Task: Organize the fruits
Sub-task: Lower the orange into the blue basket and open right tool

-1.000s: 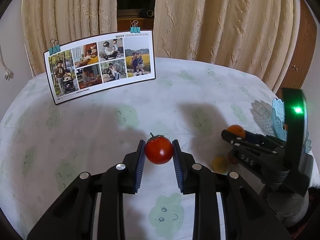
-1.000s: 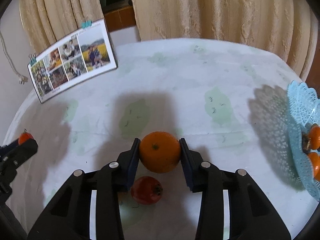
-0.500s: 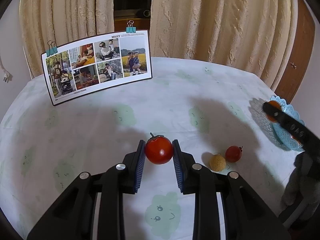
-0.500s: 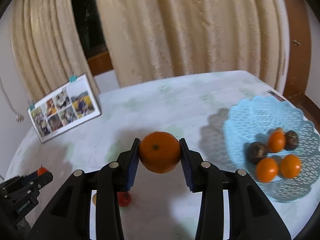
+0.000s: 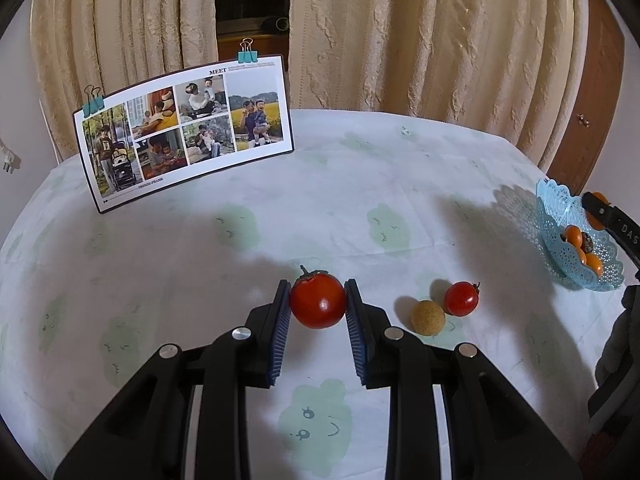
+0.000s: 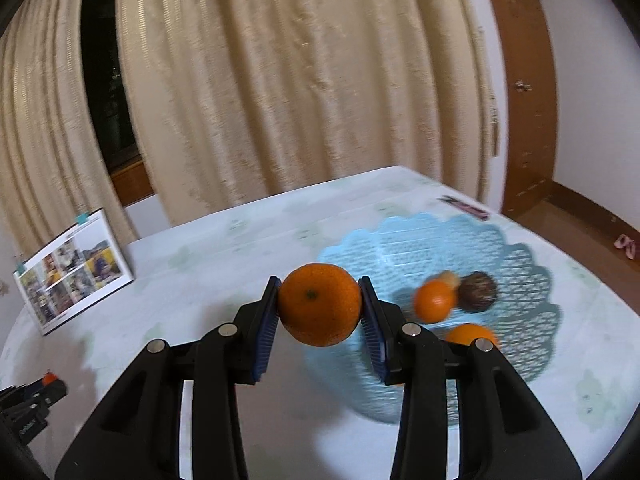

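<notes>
A round table (image 5: 360, 168) covered with a pale cloth printed with green cartoon faces stands before cream curtains (image 5: 420, 40). The left gripper (image 5: 318, 308) is clamped tight on a red tomato (image 5: 317, 300), both blue pads pressing its sides, raised a little over the near edge of the table. Just to its right, on the cloth, lie a small tan ball-like fruit (image 5: 428, 317) and a smaller red tomato (image 5: 461, 299), nearly touching. The right gripper (image 6: 319, 312) is closed on an orange (image 6: 319, 304), held in the air over the near rim of a light blue lattice basket (image 6: 440, 236) at the table's right edge. Inside the basket sit small oranges (image 6: 434, 302) and a dark brown round fruit (image 6: 477, 291). A photo board (image 5: 184, 128) with clips stands at the far left edge.
</notes>
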### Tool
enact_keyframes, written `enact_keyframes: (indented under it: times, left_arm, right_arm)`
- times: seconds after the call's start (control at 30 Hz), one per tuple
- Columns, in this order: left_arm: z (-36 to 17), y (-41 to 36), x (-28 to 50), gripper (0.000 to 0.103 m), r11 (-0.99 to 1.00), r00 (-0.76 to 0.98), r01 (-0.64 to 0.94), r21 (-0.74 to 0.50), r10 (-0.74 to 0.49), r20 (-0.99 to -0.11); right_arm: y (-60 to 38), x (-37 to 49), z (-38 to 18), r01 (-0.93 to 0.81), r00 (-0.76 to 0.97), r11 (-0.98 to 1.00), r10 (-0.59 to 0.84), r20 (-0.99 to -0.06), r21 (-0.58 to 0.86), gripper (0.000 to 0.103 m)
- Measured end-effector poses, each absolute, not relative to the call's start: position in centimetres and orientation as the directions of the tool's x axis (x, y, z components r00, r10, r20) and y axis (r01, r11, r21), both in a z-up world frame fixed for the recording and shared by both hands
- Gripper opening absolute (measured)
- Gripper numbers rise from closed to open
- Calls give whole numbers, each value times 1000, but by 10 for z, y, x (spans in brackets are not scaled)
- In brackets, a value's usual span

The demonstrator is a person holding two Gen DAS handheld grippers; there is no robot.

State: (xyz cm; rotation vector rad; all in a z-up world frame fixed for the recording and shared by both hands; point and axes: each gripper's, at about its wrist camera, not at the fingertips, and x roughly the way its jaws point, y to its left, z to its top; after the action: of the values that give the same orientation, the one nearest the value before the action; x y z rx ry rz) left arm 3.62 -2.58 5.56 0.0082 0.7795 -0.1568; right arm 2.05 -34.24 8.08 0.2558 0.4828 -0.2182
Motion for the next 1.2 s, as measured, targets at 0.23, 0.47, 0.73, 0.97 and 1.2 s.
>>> enact_keyframes:
  times: [0.23, 0.47, 0.73, 0.97, 1.2]
  left_arm:
    - [55, -30, 35, 27, 987, 699, 153, -42, -138, -701]
    - [54, -33, 35, 27, 987, 699, 158, -33, -136, -702]
    - [57, -38, 33, 27, 987, 705, 162, -21, -131, -697]
    - [60, -47, 30, 27, 984, 705, 175, -18, -138, -696]
    - [66, -67, 27, 27, 977, 704, 212, -11, -160, -692]
  right_arm:
    - [-368, 12, 74, 330, 849, 922, -197, -491, 200, 40]
    - [-377, 6, 67, 355, 837, 912, -213, -504, 205, 40]
    - [-389, 0, 64, 374, 832, 898, -213, -513, 233, 54]
    - [-403, -13, 67, 404, 848, 872, -244, -471, 275, 61]
    - [-423, -29, 68, 456, 845, 835, -297, -444, 309, 61]
